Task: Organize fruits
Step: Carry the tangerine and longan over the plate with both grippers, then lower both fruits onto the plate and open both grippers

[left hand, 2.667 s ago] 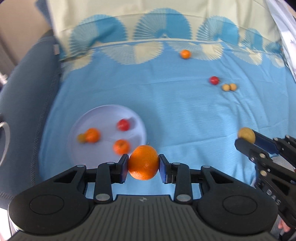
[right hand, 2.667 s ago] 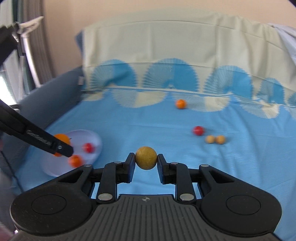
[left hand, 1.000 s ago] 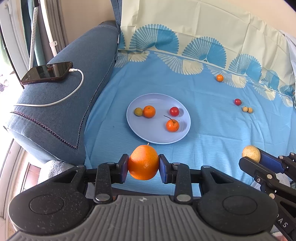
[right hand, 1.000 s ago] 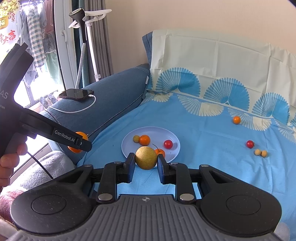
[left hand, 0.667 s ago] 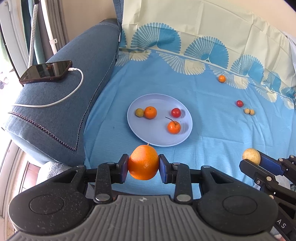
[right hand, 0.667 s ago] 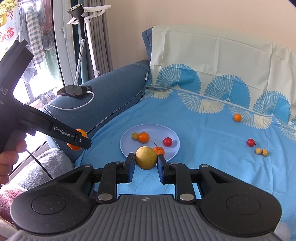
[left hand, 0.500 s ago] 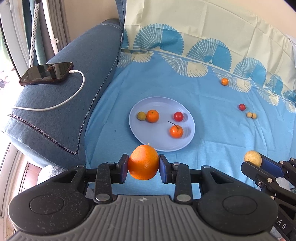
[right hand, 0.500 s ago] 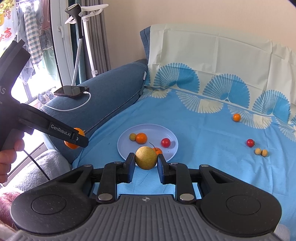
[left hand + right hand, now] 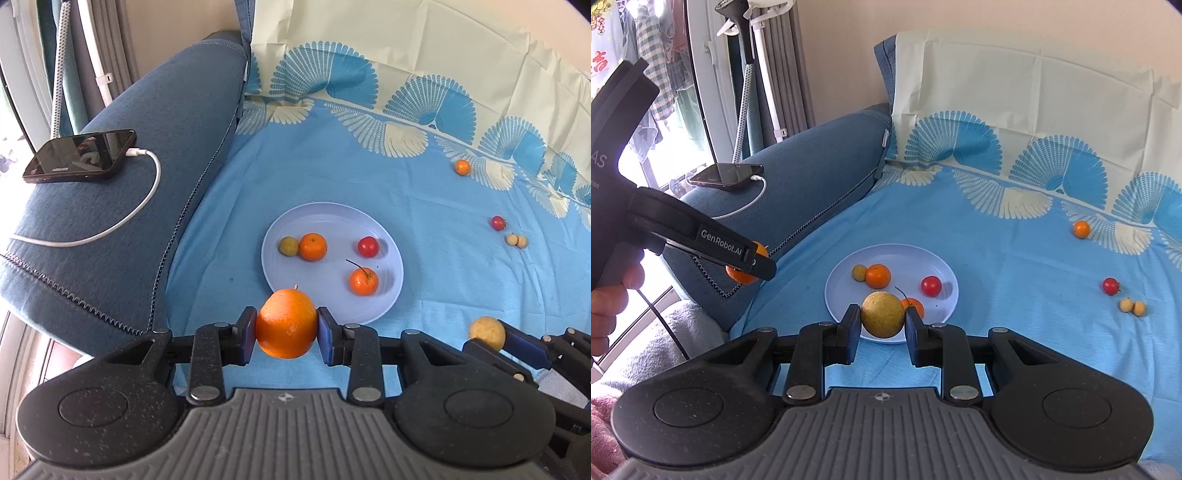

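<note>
Jaws on the left gripper (image 9: 286, 328) are clamped on the orange (image 9: 286, 324) and the right gripper (image 9: 882, 320) pinches a yellow fruit (image 9: 882, 314), both near the plate (image 9: 388, 306) by the bed's front edge, so dropping either round fruit onto that crowded plate could knock the others rolling off.

One plate (image 9: 391, 254), ten fruits, one phone (image 9: 79, 157), two grippers.

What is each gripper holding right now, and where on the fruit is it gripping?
The left gripper clamps the big orange across its sides. The right gripper pinches the yellow-green round fruit across its sides.
</note>
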Action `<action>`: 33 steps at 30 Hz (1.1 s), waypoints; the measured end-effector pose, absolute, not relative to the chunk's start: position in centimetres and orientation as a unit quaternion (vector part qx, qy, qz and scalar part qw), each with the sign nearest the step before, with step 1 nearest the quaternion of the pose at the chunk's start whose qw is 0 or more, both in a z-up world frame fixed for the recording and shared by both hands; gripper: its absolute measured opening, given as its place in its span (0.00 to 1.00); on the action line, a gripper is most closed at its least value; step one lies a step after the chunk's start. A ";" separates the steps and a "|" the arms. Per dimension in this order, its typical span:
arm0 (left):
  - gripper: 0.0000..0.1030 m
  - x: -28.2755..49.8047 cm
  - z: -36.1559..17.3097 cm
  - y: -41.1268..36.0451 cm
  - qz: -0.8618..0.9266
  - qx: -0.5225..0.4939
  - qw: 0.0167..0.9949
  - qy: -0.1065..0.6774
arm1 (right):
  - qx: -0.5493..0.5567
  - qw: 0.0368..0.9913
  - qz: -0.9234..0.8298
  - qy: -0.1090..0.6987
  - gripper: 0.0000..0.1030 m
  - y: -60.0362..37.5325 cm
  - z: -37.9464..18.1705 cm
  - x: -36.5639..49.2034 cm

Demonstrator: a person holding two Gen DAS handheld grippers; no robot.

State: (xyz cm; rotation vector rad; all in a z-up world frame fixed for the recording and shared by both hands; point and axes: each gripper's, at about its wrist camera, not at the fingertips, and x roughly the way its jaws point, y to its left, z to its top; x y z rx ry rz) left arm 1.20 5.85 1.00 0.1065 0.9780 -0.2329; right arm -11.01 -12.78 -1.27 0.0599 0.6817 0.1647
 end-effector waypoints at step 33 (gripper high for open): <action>0.37 13.8 -9.7 0.2 -0.099 0.112 0.834 0.532 | 0.007 0.906 0.075 0.416 0.26 -12.6 -10.7 3.6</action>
